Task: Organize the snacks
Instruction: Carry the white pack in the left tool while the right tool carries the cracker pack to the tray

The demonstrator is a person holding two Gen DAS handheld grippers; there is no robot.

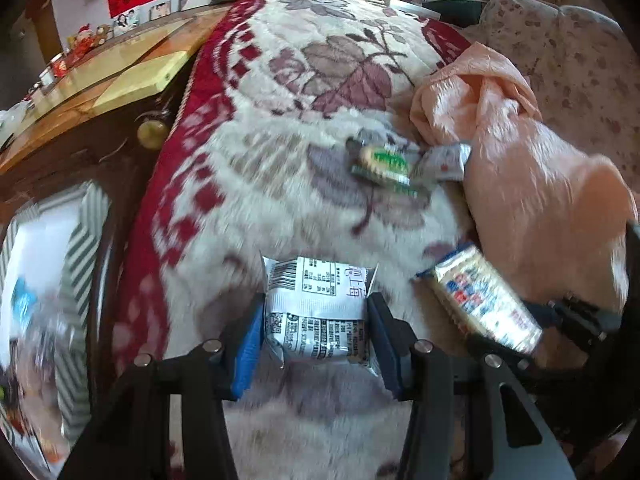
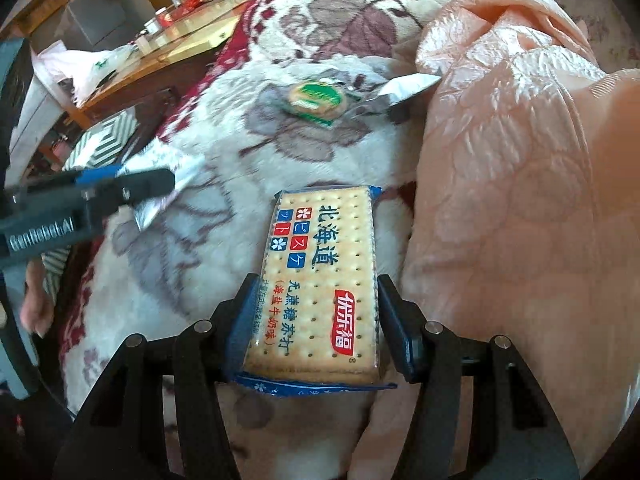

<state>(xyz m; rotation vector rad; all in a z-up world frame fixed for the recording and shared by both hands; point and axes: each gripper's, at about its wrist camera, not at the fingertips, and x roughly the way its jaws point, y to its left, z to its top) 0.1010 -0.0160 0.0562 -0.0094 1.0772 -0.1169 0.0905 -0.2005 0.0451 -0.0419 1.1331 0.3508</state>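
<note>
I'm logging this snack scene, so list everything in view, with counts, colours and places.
White packet: one, white with black print, held in the left gripper.
Cracker pack: one, cream with blue edges, held in the right gripper.
Green snack: one, green and tan, on the blanket further ahead.
Silver wrapper: one, silver, beside the green snack, at the pink quilt's edge.
Blanket: one, white and red floral, under everything.
Pink quilt: one, peach, bunched on the right.
Striped box: one, white and green, left of the blanket.
Left gripper: black, blue pads, shut.
Right gripper: black, blue pads, shut.

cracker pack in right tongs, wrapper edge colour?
Blue, with small white flowers, on the cracker pack held by the right tongs. Clearest in the right wrist view.
</note>
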